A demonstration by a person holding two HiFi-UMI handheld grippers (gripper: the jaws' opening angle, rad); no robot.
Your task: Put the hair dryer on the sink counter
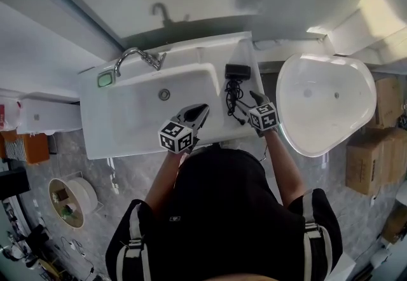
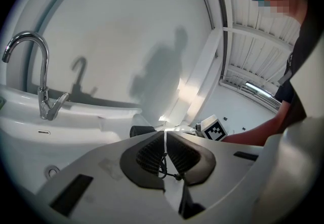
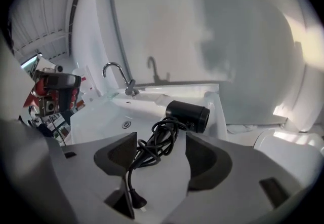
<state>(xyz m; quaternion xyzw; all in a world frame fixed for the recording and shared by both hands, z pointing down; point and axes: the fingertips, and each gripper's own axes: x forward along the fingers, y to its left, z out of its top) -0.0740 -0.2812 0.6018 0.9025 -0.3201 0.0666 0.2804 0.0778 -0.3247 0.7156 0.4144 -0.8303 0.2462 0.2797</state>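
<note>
- The black hair dryer (image 1: 237,71) (image 3: 188,114) lies on the right strip of the white sink counter (image 1: 216,51), right of the basin and towards the far edge.
- Its short barrel lies on its side, long axis roughly left to right, with the round open end facing right (the handle cannot be made out).
- Its bundled black cord (image 1: 233,98) (image 3: 157,142) trails from the barrel towards the near edge.
- The right hand-held gripper (image 1: 251,98) (image 3: 161,139) sits at the near right of the counter, jaws wide apart. The cord lies in the gap between them, but they are not closed on it.
- The left hand-held gripper (image 1: 203,109) (image 2: 165,134) hangs over the near rim of the basin, its jaws pressed together on nothing from the counter.
- A curved chrome faucet (image 1: 133,56) (image 2: 38,73) stands at the far left of the counter.
</note>
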